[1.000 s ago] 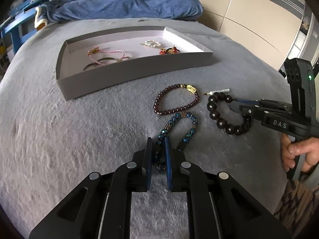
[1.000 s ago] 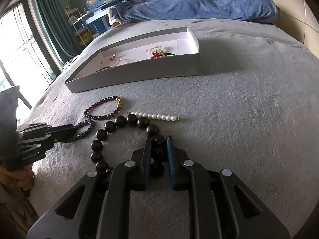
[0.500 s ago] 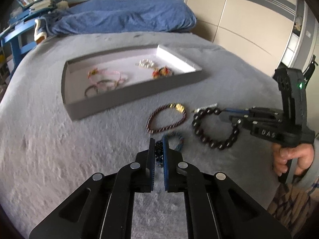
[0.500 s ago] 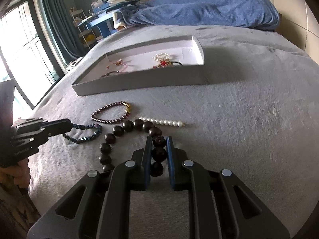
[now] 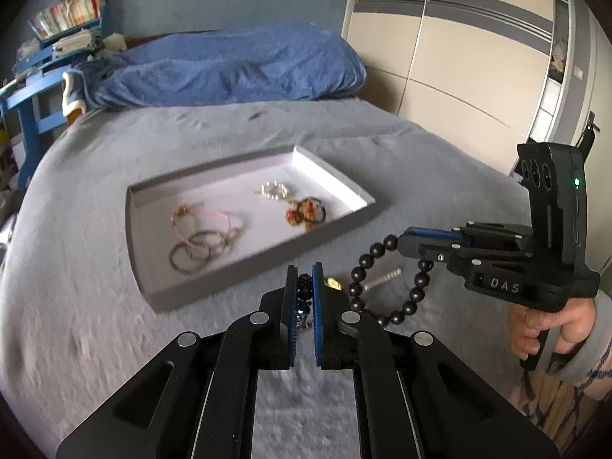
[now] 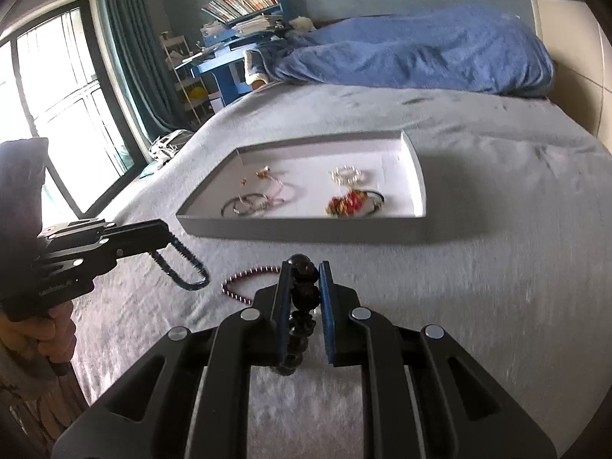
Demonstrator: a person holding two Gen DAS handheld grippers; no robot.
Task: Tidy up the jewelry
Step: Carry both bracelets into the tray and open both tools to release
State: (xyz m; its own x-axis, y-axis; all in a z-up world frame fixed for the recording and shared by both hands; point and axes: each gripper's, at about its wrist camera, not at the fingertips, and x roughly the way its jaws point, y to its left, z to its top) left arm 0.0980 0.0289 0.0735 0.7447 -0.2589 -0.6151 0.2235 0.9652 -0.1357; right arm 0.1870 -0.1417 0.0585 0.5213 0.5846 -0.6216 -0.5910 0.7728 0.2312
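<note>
My left gripper [image 5: 305, 269] is shut on a blue beaded bracelet [image 5: 303, 298], held above the grey bed; the bracelet hangs as a loop in the right wrist view [image 6: 183, 267]. My right gripper [image 6: 305, 267] is shut on a dark wooden bead bracelet [image 6: 304, 290], lifted off the bed; its loop shows in the left wrist view [image 5: 357, 287]. The grey tray [image 5: 179, 287] with white floor lies ahead, holding pink cords, rings, pearls and a red charm piece. A dark red bead bracelet [image 6: 244, 279] and a pearl strand [image 5: 382, 278] lie on the bed.
The grey bed cover [image 6: 478, 287] spreads all around. A blue duvet [image 5: 229, 69] lies at the head of the bed. A wardrobe [image 5: 459, 57] stands to the right, a window [image 6: 57, 114] and blue shelves [image 6: 237, 38] to the left.
Both grippers have risen off the bed, each lifting its bracelet, and moved closer to the tray. The dark red bracelet and pearl strand stay on the bed.
</note>
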